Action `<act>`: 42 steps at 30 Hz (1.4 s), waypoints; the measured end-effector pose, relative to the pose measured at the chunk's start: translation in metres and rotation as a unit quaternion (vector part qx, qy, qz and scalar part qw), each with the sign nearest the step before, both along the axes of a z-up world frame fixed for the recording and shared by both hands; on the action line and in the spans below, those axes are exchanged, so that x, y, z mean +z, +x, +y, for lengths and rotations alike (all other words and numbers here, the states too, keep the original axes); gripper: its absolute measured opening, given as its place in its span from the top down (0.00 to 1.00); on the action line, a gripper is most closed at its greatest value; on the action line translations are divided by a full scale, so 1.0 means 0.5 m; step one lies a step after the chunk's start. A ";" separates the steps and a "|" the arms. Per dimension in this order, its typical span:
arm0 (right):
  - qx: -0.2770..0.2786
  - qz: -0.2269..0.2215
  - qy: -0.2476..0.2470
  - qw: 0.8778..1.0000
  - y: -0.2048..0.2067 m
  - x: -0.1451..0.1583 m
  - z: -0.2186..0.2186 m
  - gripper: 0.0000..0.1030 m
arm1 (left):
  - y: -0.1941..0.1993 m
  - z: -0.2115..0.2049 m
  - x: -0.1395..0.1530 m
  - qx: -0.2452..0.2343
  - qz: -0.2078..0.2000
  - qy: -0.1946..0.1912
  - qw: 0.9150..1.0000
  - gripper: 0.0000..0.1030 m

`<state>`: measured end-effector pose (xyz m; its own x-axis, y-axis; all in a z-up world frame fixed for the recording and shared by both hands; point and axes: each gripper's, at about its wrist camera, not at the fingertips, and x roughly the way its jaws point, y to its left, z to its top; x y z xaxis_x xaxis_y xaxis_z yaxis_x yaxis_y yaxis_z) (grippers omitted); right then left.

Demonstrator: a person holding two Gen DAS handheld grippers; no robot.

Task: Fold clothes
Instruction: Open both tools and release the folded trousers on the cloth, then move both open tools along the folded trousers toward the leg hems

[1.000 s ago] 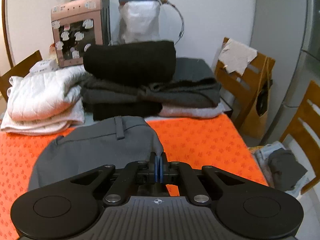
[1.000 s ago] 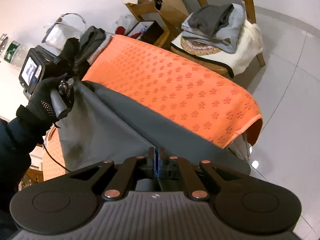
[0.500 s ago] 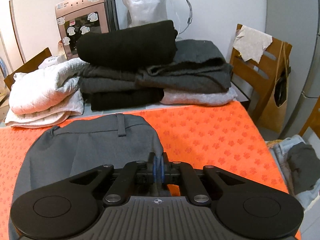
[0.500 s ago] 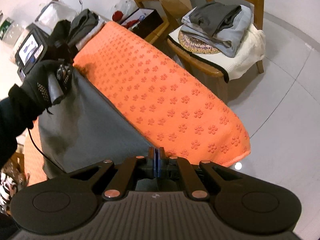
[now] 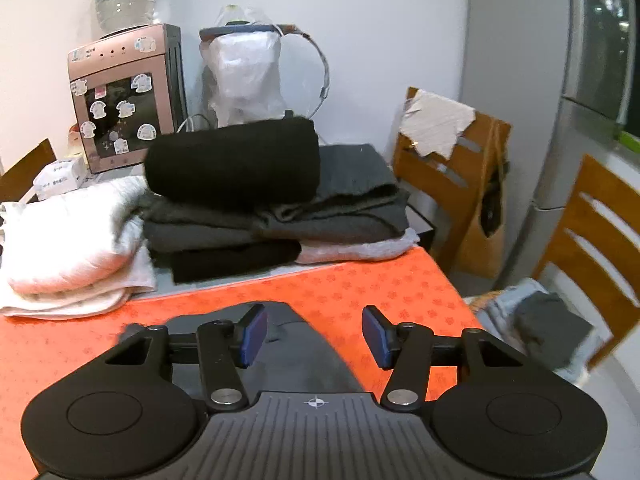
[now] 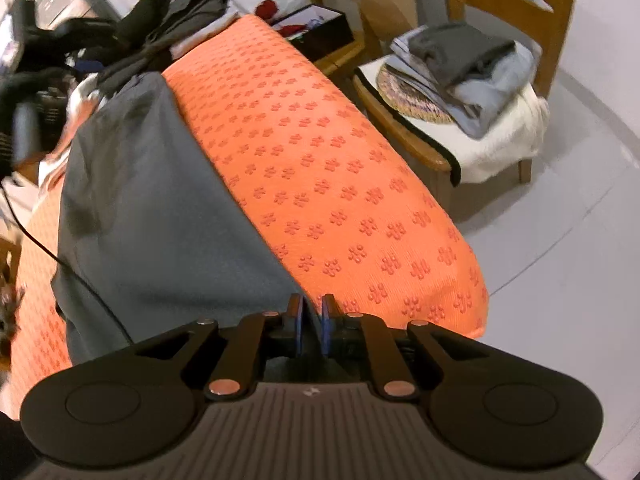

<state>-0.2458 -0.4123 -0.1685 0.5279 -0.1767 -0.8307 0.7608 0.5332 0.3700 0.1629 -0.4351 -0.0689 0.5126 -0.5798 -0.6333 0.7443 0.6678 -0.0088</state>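
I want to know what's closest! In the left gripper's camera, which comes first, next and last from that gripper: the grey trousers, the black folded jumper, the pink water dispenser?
1. Grey trousers, right under the left gripper.
2. Black folded jumper, atop the middle pile.
3. Pink water dispenser, back left by the wall.

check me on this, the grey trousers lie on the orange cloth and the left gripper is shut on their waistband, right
Not quite. The left wrist view shows the left gripper open, its blue pads spread wide apart above the grey trousers and gripping nothing. The rest holds: the trousers do lie on the orange cloth.
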 end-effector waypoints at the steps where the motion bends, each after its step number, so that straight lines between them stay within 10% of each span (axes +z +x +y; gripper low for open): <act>1: 0.007 0.002 -0.008 1.000 0.003 0.006 0.002 0.88 | 0.000 0.024 0.018 -0.008 0.006 0.002 1.000 0.45; 12: 0.101 -0.042 -0.069 0.992 0.006 0.119 0.007 0.85 | -0.041 0.328 0.130 0.004 -0.004 0.045 0.999 0.44; 23: 0.194 -0.051 -0.095 0.975 0.090 0.156 0.148 0.72 | -0.090 0.566 0.063 -0.014 0.030 0.080 0.996 0.43; 42: 0.267 -0.015 -0.175 0.947 0.367 0.096 0.405 0.65 | -0.140 0.616 -0.107 -0.213 0.032 0.120 0.969 0.42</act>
<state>-0.0623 -0.2099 -0.1208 0.6426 -0.1393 -0.7534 0.3391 0.9335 0.1167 0.0928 -0.1269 -0.1225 0.2136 -0.5624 -0.7988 0.9562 0.2877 0.0531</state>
